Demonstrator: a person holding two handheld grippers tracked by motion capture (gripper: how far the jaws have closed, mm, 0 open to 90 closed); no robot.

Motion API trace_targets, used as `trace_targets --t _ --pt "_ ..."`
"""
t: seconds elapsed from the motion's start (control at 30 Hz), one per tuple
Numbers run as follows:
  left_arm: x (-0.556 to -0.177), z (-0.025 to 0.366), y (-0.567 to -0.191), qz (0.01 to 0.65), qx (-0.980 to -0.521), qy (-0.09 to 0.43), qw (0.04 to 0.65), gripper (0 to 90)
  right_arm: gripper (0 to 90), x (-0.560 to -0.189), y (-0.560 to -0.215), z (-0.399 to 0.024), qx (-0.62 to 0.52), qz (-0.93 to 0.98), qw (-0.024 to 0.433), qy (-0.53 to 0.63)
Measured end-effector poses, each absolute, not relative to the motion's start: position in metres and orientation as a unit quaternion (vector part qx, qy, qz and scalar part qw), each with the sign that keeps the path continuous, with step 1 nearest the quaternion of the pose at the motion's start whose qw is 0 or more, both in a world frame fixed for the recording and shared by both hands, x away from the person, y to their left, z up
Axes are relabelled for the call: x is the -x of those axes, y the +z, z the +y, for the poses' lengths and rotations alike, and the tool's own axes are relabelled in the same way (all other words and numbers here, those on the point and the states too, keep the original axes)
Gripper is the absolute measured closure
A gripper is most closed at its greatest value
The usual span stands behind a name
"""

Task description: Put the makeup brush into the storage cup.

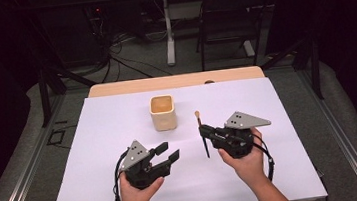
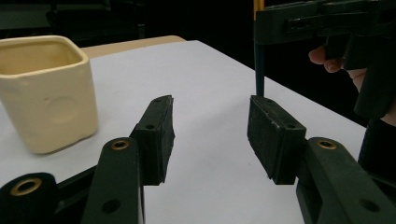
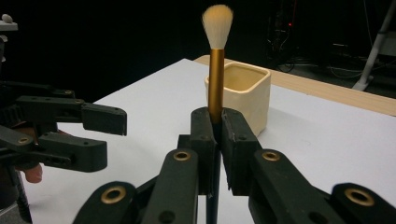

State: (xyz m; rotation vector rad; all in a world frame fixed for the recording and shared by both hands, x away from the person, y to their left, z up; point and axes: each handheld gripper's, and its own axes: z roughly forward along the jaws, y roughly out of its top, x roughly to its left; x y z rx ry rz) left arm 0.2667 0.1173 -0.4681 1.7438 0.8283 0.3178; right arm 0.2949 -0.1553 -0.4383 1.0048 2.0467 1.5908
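Nearest us, our right gripper (image 3: 214,140) pinches the makeup brush (image 3: 216,70) upright by its handle; the cream cup (image 1: 162,112) stands just beyond. Our left gripper (image 1: 169,151) is spread, seemingly empty, white table (image 1: 274,171) bare around both.

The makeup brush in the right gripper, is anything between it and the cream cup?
Nothing visible. The makeup brush is clamped upright in the right gripper, and bare white table lies between it and the cream cup.
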Motion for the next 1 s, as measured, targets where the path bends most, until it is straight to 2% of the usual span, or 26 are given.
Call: trace_targets --t 1.0 --pt "-0.270 0.096 -0.468 0.343 -0.743 0.111 0.564 54.2 83.7 -0.288 -0.441 -0.149 -0.351 0.704 0.167 0.595"
